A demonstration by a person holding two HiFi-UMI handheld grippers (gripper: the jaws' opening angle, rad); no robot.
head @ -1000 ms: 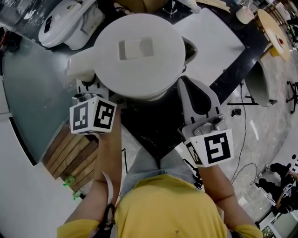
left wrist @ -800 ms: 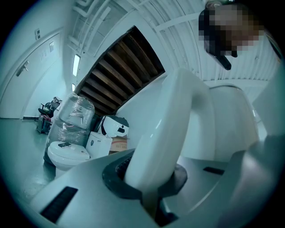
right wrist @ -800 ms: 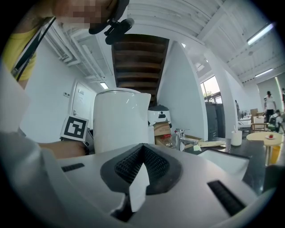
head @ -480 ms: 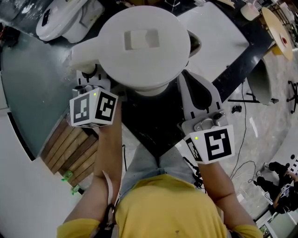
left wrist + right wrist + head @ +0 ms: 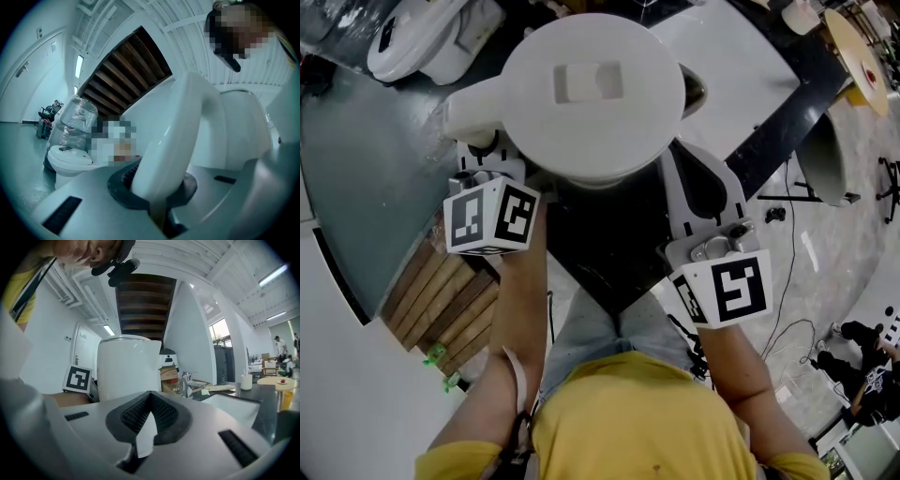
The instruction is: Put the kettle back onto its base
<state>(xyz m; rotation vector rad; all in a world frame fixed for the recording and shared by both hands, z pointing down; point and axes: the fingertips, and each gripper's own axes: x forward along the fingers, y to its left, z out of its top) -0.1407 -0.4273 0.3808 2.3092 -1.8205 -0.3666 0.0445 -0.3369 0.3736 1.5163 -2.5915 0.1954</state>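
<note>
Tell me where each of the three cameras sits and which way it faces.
Head view: head-mounted, looking steeply down at the kettle; forearms, yellow shirt, left gripper and right gripper show.
Left gripper view: on that gripper, looking along jaws clamped on the handle; person's head above.
Right gripper view: on that gripper, looking over shut jaws at the kettle's side; person's head above.
Shared: all see the kettle.

Head view bright, even light, sharp; kettle point(image 5: 592, 94) lid pale, nearly washed out; both gripper views fisheye, dark vignette at corners, edges bent; left gripper view cold teal cast, near surfaces soft; ceiling strip lights point(image 5: 274, 272) glare far right.
</note>
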